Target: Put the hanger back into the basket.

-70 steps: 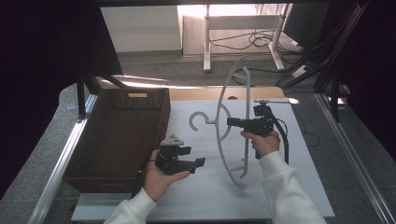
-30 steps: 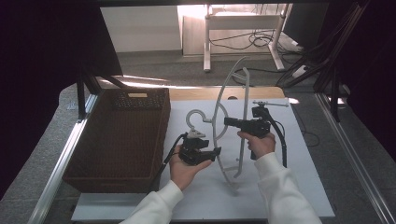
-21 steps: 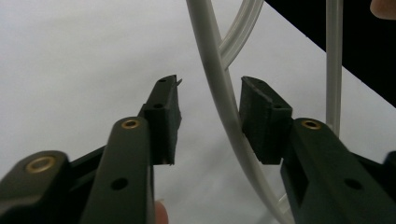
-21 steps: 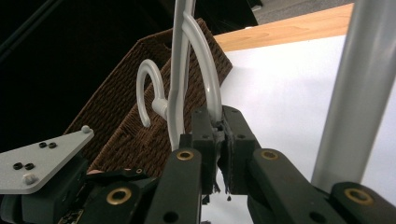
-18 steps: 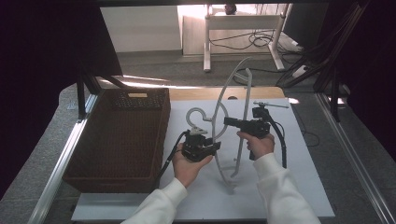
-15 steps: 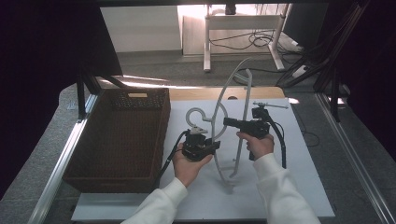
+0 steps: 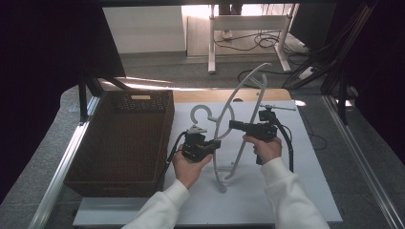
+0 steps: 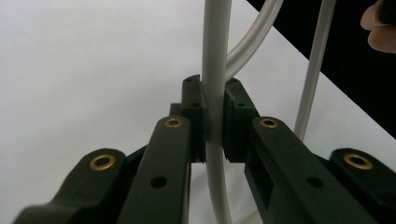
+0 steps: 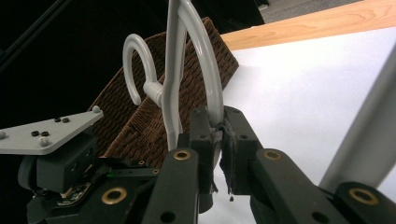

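Now we have the white hanger propped up on edge over the white mat, just right of the wicker basket. Our left gripper has just been closing and is clamped on one thin bar; our right gripper pinches the curved neck below the hook. To carry it well, we should move both hands together and keep the frame from twisting between the grips.

White sleeves cover both forearms; each black gripper carries brass-ringed screw holes behind its fingers and a trailing black cable.
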`<state>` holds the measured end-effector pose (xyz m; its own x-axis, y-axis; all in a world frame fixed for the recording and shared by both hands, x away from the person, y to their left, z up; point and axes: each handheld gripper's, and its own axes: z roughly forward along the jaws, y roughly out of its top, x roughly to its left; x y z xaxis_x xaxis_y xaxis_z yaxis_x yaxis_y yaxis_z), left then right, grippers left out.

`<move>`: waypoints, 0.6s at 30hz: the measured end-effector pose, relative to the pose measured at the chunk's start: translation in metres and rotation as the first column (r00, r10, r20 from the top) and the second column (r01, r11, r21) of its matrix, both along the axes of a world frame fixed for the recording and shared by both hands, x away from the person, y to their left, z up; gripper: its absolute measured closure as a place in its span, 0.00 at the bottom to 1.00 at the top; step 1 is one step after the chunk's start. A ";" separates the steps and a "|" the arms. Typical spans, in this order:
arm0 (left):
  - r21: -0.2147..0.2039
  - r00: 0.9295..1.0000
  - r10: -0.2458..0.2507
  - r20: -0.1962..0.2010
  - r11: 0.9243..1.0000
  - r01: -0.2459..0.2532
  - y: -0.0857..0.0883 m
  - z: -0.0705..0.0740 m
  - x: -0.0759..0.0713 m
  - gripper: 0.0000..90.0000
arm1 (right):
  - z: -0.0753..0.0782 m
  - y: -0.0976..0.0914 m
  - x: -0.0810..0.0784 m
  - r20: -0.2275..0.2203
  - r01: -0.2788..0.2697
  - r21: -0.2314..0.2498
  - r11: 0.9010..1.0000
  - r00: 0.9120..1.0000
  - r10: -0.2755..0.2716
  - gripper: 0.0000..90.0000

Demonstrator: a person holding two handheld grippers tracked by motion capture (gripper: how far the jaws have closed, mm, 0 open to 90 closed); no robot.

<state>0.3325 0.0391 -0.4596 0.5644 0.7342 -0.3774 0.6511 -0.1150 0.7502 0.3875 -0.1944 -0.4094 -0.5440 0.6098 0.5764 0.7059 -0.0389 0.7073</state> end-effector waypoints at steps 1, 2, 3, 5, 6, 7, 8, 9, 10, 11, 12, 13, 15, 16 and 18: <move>-0.002 1.000 -0.001 0.002 1.000 0.001 0.000 0.000 0.000 0.91 | 0.000 0.000 0.000 0.002 0.000 -0.003 1.000 1.000 0.000 0.92; -0.004 1.000 -0.003 0.004 1.000 0.003 0.001 0.000 0.000 0.91 | 0.000 0.000 0.000 0.006 0.000 -0.002 1.000 1.000 0.000 0.91; -0.004 1.000 -0.005 0.004 1.000 0.005 0.001 0.001 0.000 0.91 | 0.000 0.000 0.000 0.010 -0.001 -0.008 1.000 1.000 0.001 0.91; -0.001 1.000 -0.005 0.008 1.000 0.005 0.003 0.001 0.000 0.91 | 0.001 0.000 -0.001 0.014 -0.004 -0.018 1.000 1.000 0.004 0.88; -0.002 1.000 -0.005 0.004 1.000 0.005 0.003 0.001 0.000 0.91 | 0.001 -0.001 -0.002 0.018 -0.003 -0.023 1.000 1.000 0.004 0.85; -0.003 1.000 -0.006 0.004 1.000 0.006 0.004 0.001 0.000 0.91 | 0.002 -0.001 -0.002 0.028 0.002 -0.029 1.000 1.000 -0.001 0.81; -0.002 1.000 -0.005 0.006 1.000 0.005 0.005 0.001 0.000 0.91 | 0.003 -0.001 -0.003 0.034 0.005 -0.035 0.999 0.999 -0.004 0.78; -0.002 1.000 -0.004 0.008 1.000 0.004 0.005 0.001 0.000 0.91 | 0.004 -0.002 -0.003 0.039 0.011 -0.043 0.999 0.999 -0.009 0.74; -0.003 1.000 -0.003 0.009 1.000 0.003 0.006 0.001 0.000 0.92 | 0.005 -0.002 -0.004 0.047 0.018 -0.052 0.999 0.999 -0.015 0.70; -0.002 1.000 -0.002 0.010 1.000 0.002 0.006 0.002 0.000 0.92 | 0.006 -0.003 -0.006 0.057 0.025 -0.066 0.998 0.998 -0.021 0.67; 0.000 1.000 -0.003 0.010 1.000 0.003 0.006 0.002 0.000 0.92 | 0.007 -0.004 -0.008 0.067 0.027 -0.077 0.997 0.998 -0.022 0.64; 0.002 1.000 -0.005 0.009 1.000 0.005 0.007 0.002 0.000 0.91 | 0.009 -0.005 -0.010 0.079 0.029 -0.088 0.996 0.997 -0.022 0.61; 0.004 1.000 -0.006 0.004 1.000 0.006 0.007 0.002 0.000 0.92 | 0.013 -0.007 -0.015 0.105 0.032 -0.110 0.993 0.994 -0.020 0.56; 0.002 1.000 -0.006 0.003 1.000 0.006 0.007 0.002 0.000 0.92 | 0.015 -0.008 -0.017 0.116 0.028 -0.118 0.993 0.993 -0.014 0.54; 0.000 1.000 -0.010 0.001 1.000 0.010 0.007 0.002 0.000 0.92 | 0.018 -0.011 -0.021 0.132 0.029 -0.137 0.990 0.991 -0.011 0.51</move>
<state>0.3329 0.0461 -0.4577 0.5716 0.7288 -0.3769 0.6495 -0.1213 0.7506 0.3666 -0.2053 -0.3913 -0.5955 0.6906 0.4104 0.6073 0.0527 0.7927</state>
